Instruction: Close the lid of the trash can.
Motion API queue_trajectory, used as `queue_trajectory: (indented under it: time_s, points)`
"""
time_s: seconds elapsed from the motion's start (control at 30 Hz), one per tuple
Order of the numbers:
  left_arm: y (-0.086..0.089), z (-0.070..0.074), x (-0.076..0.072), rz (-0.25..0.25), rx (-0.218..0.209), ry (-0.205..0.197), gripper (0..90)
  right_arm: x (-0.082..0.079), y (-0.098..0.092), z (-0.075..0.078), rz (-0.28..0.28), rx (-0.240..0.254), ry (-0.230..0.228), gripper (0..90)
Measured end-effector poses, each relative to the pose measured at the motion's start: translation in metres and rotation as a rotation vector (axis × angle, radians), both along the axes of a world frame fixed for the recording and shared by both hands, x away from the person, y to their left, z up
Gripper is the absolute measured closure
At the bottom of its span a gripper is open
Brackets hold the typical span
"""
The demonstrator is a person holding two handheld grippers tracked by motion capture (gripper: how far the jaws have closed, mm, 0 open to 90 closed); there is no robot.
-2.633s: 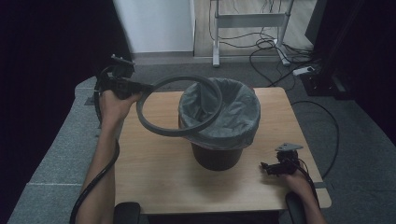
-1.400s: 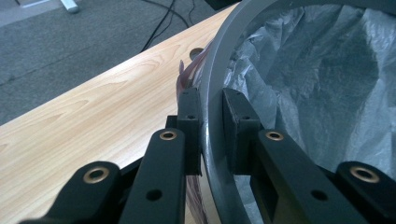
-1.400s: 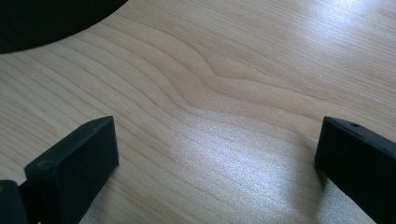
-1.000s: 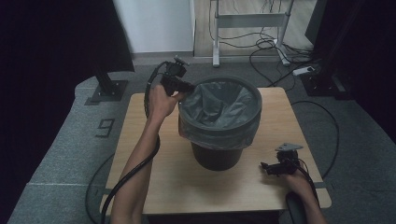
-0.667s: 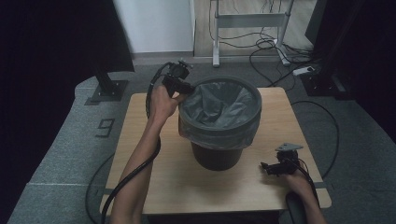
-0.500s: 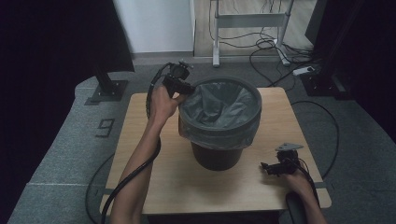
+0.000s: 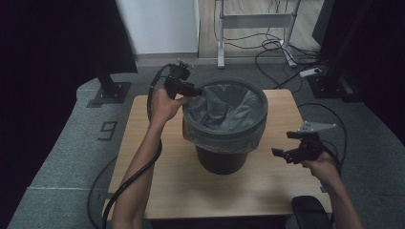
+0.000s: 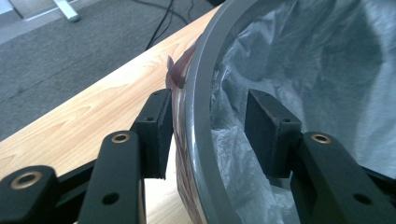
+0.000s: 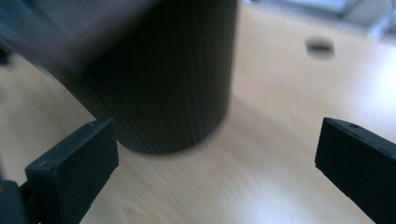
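High view: bin point(image 7: 223, 143) upright, ring point(image 7: 260, 112) level atop.

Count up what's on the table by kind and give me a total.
Bin: 1
Grey ring on the bin's rim: 1
Liner bag: 1
Total: 3

Table top point(image 7: 267, 191): pale wood w/ visible grain, smooth, slight sheen. Bin point(image 7: 222, 160): dark, matt, finely ribbed plastic. Ring point(image 8: 198, 116) round its top: grey plastic, smooth, semi-gloss. Liner bag point(image 8: 317, 60): thin grey plastic film, crinkly. Left gripper point(image 8: 205, 133) pads: matt black. Floor point(image 7: 62, 157): grey carpet, rough.
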State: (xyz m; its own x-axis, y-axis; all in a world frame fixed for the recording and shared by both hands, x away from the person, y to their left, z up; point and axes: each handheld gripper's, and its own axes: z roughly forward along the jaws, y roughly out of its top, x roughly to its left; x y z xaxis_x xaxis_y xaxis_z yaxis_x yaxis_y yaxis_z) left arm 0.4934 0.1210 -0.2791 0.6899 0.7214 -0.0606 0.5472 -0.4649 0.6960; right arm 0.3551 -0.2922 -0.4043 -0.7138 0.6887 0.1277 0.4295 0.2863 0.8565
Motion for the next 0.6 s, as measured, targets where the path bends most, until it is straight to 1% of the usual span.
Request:
queue_trajectory:
  time_s: [0.03,0.1,0.17,0.2,0.23,0.27,0.33,0.4,0.43,0.47,0.5,0.53,0.57,0.6]
  points:
    - [0.002,0.001,-0.001,0.002,-0.004,0.002,52.9,0.0,0.001,0.011,0.014,0.014,-0.014,0.0]
    - [0.007,0.003,-0.003,0.003,-0.013,0.008,54.4,0.002,0.004,0.038,0.038,0.038,-0.051,0.0]
    - [0.011,0.005,-0.004,0.0,-0.033,0.02,56.1,0.005,0.01,0.067,0.046,0.042,-0.089,0.0]
    - [0.012,0.005,-0.004,-0.002,-0.038,0.024,57.9,0.006,0.014,0.078,0.053,0.042,-0.099,0.0]
    - [0.013,0.006,-0.005,0.0,-0.049,0.031,59.0,0.007,0.017,0.087,0.06,0.042,-0.108,0.0]
    - [0.014,0.006,-0.005,0.001,-0.053,0.036,60.4,0.009,0.023,0.1,0.068,0.044,-0.121,0.0]
    - [0.013,0.006,-0.005,0.001,-0.051,0.043,62.8,0.013,0.034,0.117,0.09,0.049,-0.142,0.0]
    - [0.011,0.005,-0.005,0.005,-0.038,0.045,65.7,0.015,0.047,0.128,0.125,0.066,-0.157,0.0]
    - [0.01,0.004,-0.005,0.011,-0.025,0.042,67.0,0.017,0.054,0.131,0.147,0.069,-0.159,0.0]
    - [0.009,0.003,-0.005,0.017,-0.01,0.041,68.8,0.019,0.06,0.131,0.166,0.062,-0.162,0.0]
    - [0.008,0.002,-0.005,0.021,0.002,0.04,70.8,0.021,0.066,0.13,0.175,0.04,-0.165,0.0]
    - [0.008,0.001,-0.005,0.025,0.007,0.039,73.1,0.024,0.072,0.126,0.176,0.007,-0.165,0.0]
    - [0.009,0.001,-0.005,0.026,0.005,0.04,74.3,0.026,0.076,0.122,0.179,-0.027,-0.166,0.0]
    - [0.009,0.0,-0.005,0.026,-0.002,0.041,74.4,0.028,0.079,0.118,0.184,-0.05,-0.169,0.0]
